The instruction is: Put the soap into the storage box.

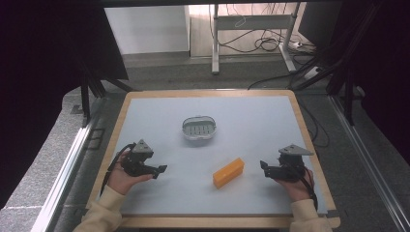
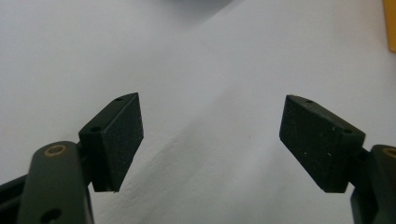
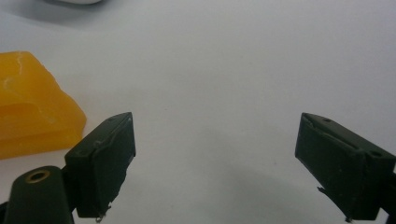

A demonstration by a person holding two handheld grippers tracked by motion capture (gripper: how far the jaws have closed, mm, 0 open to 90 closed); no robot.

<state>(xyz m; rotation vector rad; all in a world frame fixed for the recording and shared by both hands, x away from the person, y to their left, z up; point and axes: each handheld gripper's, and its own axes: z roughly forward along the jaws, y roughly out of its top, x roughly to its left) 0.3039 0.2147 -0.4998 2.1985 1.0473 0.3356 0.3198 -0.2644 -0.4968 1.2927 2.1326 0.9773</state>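
Orange block (image 1: 228,172) flat on the table (image 1: 159,116), between left gripper (image 1: 159,170) and right gripper (image 1: 264,166), nearer the right, both jaws apart and empty, soap dish (image 1: 198,128) beyond.

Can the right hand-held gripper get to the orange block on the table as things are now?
Probably yes. The right hand-held gripper is open and empty, pointing toward the orange block, with bare table between them. The small grey basket sits farther back, out of the way.
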